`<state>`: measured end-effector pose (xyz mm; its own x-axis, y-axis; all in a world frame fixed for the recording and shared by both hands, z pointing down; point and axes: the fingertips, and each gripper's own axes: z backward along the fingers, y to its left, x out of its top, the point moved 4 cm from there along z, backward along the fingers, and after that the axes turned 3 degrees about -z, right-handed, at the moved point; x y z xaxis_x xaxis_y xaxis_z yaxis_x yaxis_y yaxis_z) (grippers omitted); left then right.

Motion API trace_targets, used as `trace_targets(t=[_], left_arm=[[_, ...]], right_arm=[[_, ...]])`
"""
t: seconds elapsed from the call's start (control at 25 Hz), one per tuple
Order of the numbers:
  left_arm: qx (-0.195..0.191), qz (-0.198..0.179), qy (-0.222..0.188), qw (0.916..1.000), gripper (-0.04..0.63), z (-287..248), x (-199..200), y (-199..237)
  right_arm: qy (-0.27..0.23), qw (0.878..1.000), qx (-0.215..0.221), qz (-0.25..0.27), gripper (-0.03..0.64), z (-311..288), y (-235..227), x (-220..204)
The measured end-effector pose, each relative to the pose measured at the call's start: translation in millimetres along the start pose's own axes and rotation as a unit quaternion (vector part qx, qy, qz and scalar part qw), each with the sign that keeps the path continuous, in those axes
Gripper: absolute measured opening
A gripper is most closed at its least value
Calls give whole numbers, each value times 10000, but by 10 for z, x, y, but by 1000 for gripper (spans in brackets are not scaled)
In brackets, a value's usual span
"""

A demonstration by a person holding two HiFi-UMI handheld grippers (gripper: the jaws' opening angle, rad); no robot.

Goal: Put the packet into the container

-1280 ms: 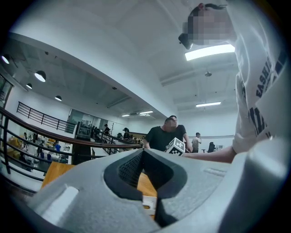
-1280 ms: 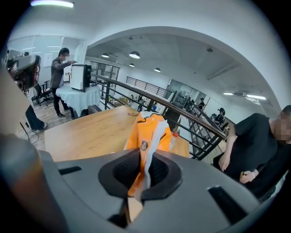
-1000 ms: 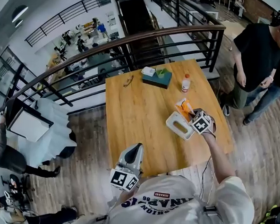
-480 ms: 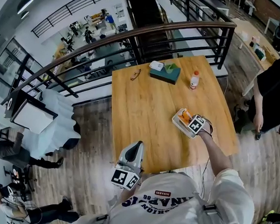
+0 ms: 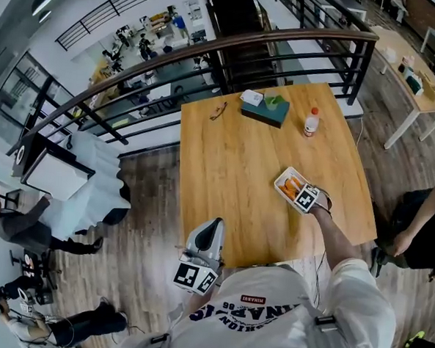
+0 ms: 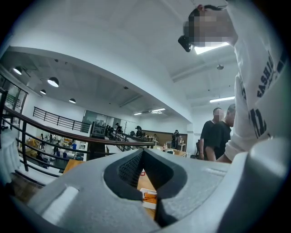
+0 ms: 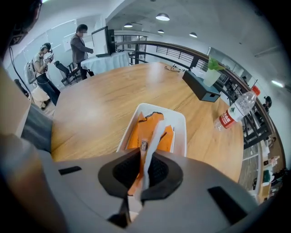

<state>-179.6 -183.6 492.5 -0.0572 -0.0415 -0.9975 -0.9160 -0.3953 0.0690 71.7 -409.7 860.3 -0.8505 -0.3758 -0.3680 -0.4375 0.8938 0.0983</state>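
A white container rests on the wooden table, towards its right side. An orange packet lies partly in it. My right gripper hangs just over the container's near end, pointing steeply down. In the right gripper view the jaws are shut on the packet's near edge, while its far part rests inside the container. My left gripper hovers shut and empty off the table's near edge, pointing level. Between its fingers, the left gripper view shows the container far off.
At the table's far side stand a water bottle, a dark box with a white item on it, and a pair of glasses. A railing runs behind the table. A person stands at the right.
My right gripper has come down with the packet, from above the container's far side into it. The left gripper has barely moved. The people at the right have shifted out of the picture.
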Motion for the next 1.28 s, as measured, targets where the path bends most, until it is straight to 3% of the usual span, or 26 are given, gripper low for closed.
trace_targets(t=[0.4, 0.76, 0.88, 0.96, 1.28], left_arm=[[49, 16, 64, 10000, 4, -67, -34, 100], [-71, 2, 31, 10000, 5, -176, -24, 80], [-118, -3, 12, 9999, 5, -197, -13, 66], [-144, -5, -3, 9999, 5, -207, -10, 60], [-245, 30, 20, 9997, 5, -251, -56, 28]], right_arm=[[109, 9998, 108, -139, 15, -233, 7, -34], [24, 9998, -140, -151, 21, -177, -93, -30], [-53, 9994, -251, -238, 158, -112, -140, -30], [-193, 9986, -333, -358, 213, -36, -195, -24], [-1288, 9847, -874, -783, 252, 738, -390, 187]])
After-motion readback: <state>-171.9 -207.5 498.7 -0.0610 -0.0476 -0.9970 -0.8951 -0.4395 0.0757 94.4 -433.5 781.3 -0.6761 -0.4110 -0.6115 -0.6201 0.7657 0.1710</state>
